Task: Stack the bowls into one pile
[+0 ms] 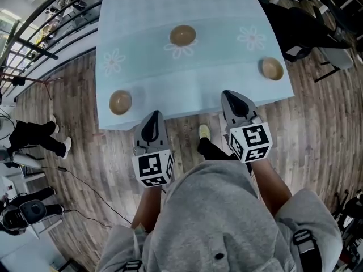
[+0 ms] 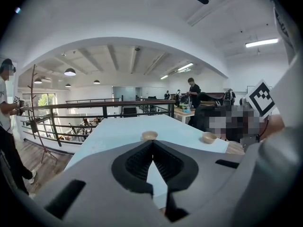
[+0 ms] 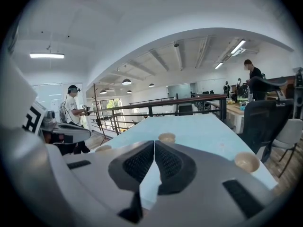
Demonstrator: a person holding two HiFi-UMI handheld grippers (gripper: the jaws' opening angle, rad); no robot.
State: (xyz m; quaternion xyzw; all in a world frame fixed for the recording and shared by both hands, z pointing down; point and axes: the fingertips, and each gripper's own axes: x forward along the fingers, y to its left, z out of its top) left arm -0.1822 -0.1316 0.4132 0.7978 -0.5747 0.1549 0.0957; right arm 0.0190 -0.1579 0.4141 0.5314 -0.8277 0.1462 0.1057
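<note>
On the pale blue surface (image 1: pixel 198 78), three small tan bowls sit well apart from one another, none stacked. The middle bowl (image 1: pixel 182 35) stands farthest from the person, on a white daisy printed on the cloth. The left bowl (image 1: pixel 120 102) is close to the near left corner. The right bowl (image 1: pixel 272 68) is close to the right edge.

The left claw (image 1: pixel 153 114) points at the near edge of the surface, with the left bowl just to its left and the middle bowl farther ahead and to its right. Its jaws are pressed together at the tips with nothing between them. In the left gripper view the middle bowl shows just above the closed tips, and the right bowl is off to the right.

The right claw (image 1: pixel 228 94) reaches over the near edge of the surface, with the right bowl ahead and to its right and the middle bowl ahead and to its left. Its jaws are also closed and empty. Neither claw touches a bowl.

The person holding the claws wears a grey hooded top (image 1: pixel 218 220). The surface stands on a wooden floor (image 1: pixel 317 129). A dark metal railing (image 1: pixel 39 21) runs along the left, and a black chair (image 1: pixel 300 30) stands at the right.
</note>
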